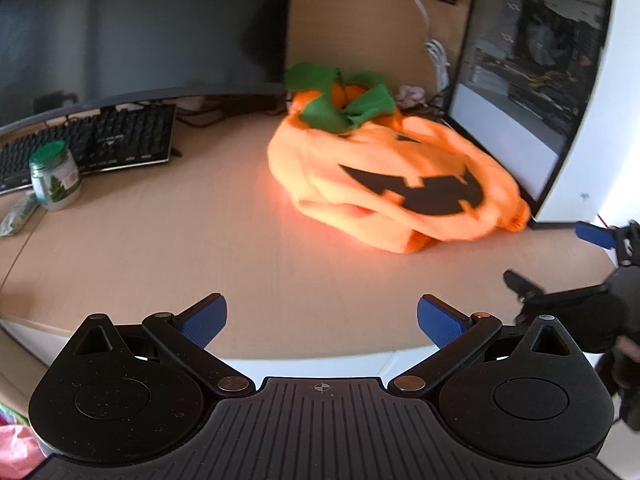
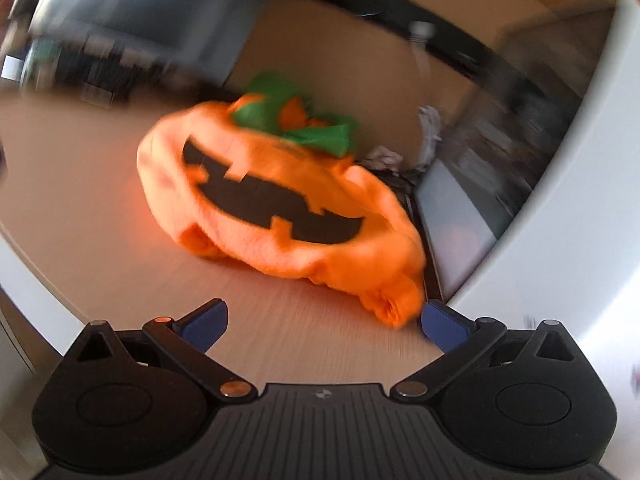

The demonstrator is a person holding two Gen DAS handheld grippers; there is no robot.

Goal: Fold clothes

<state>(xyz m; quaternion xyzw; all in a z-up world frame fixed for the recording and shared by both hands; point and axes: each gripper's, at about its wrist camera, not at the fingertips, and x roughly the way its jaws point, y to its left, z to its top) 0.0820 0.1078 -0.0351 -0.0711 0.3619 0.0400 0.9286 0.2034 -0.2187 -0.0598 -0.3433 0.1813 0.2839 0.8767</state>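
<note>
An orange pumpkin costume (image 1: 396, 184) lies crumpled on the worktop (image 1: 180, 248), far right beside a white computer case (image 1: 600, 120). Left gripper (image 1: 322, 320) and right gripper (image 2: 324, 320) both have fingers spread, empty.

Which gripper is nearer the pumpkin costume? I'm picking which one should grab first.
The right gripper: its open fingers nearly touch the pumpkin costume. The left gripper hangs back over bare desk.
</note>
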